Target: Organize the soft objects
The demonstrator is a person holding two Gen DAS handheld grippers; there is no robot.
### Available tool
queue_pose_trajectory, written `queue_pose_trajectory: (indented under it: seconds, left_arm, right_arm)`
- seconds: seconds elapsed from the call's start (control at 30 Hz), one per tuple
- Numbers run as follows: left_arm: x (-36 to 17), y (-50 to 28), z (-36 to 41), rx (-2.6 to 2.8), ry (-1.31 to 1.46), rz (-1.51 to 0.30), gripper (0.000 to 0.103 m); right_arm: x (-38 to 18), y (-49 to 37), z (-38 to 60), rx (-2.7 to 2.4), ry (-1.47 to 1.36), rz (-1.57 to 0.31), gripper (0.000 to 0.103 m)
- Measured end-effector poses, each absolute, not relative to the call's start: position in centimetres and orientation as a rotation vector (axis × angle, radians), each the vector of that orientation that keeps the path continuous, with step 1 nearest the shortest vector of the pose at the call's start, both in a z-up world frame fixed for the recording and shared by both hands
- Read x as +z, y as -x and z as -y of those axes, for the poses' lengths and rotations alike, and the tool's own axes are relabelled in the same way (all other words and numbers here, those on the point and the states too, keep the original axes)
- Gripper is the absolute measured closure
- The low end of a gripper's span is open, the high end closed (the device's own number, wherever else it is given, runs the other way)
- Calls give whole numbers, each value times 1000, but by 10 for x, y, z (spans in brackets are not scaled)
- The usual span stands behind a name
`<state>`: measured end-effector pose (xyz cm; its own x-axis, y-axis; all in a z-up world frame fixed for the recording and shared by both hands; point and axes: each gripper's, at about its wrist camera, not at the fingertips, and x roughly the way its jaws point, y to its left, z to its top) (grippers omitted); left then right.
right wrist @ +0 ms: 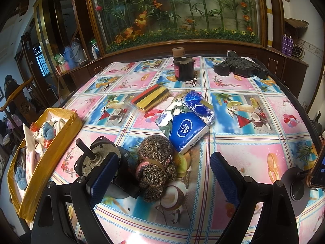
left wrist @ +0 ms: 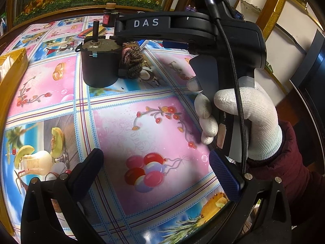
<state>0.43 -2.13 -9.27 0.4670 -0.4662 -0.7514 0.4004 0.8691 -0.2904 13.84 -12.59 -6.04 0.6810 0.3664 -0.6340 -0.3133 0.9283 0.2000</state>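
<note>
A brown knitted bundle with pink trim lies on the patterned tablecloth, just ahead of my right gripper, which is open and empty with its fingers on either side of it. The bundle also shows in the left wrist view, between the right gripper's fingers. My left gripper is open and empty over the cloth. A yellow box at the left holds several soft items; its corner shows in the left wrist view.
A black motor with a shaft stands left of the bundle, also in the left wrist view. Blue tissue packs, a striped packet, a dark jar and a black device lie farther back.
</note>
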Motion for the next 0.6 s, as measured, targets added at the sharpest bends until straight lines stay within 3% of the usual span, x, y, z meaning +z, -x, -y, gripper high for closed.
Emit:
queue_pose_trajectory:
  seconds: [0.17, 0.33, 0.6]
  left_arm:
    - [-50, 12, 3, -550, 51, -832, 3]
    - [2, 22, -66, -355, 90, -690, 2]
    - [-22, 14, -88, -278, 109, -768, 2]
  right_arm:
    - [-62, -137, 122, 387, -57, -731, 11]
    - [-62, -135, 120, 384, -45, -720, 11]
    - [-62, -134, 121, 381, -56, -719, 10]
